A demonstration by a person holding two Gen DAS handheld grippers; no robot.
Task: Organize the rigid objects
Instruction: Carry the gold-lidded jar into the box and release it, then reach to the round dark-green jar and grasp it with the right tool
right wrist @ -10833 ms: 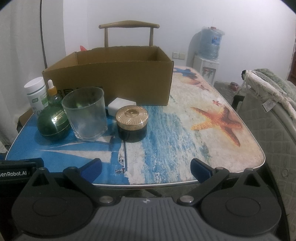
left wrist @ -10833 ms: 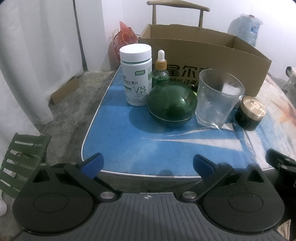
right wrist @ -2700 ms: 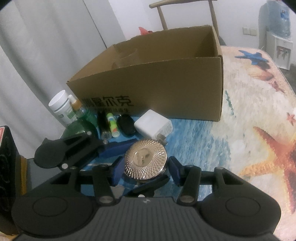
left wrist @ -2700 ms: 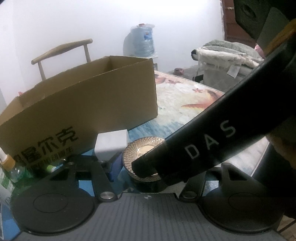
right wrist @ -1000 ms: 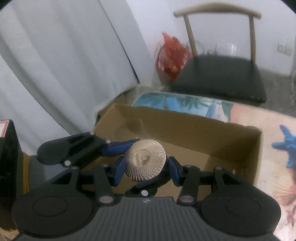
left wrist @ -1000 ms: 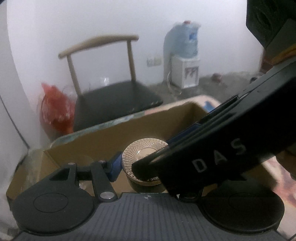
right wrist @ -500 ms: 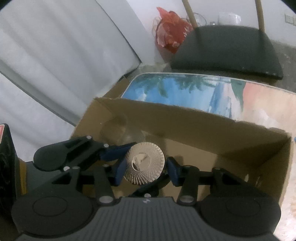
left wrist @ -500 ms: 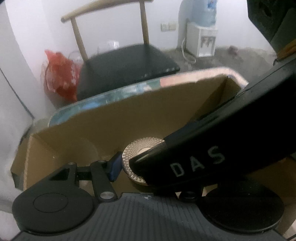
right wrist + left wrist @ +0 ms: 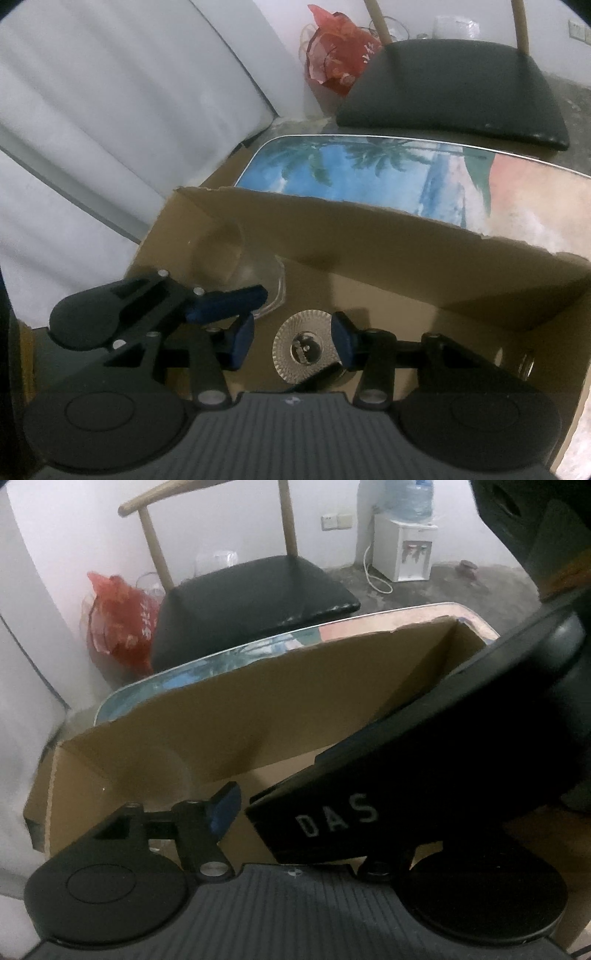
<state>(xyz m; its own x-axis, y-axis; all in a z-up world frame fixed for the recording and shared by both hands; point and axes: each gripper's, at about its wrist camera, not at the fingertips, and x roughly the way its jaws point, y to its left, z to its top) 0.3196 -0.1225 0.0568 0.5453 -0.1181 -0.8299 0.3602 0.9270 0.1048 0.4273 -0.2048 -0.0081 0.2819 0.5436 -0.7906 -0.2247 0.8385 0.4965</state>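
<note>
The gold-lidded jar point(image 9: 304, 350) lies on the floor of the cardboard box point(image 9: 388, 236), below my right gripper point(image 9: 293, 341). The right gripper's blue pads stand apart on either side of the jar, open and not touching it. A clear glass point(image 9: 236, 258) stands in the box's left corner. My left gripper's blue finger point(image 9: 225, 301) reaches in from the left. In the left wrist view the right tool's black body point(image 9: 424, 775) covers the right finger; only the left finger point(image 9: 221, 808) shows, over the box point(image 9: 229, 716).
A black-seated wooden chair point(image 9: 454, 70) stands behind the table point(image 9: 351, 166). A red bag point(image 9: 332, 62) lies beside it and a white curtain point(image 9: 92, 110) hangs at the left. A water dispenser point(image 9: 402, 542) stands at the far wall.
My right gripper has opened and the gold-lidded jar has dropped from its pads to the box floor. In the left wrist view the jar is gone from sight.
</note>
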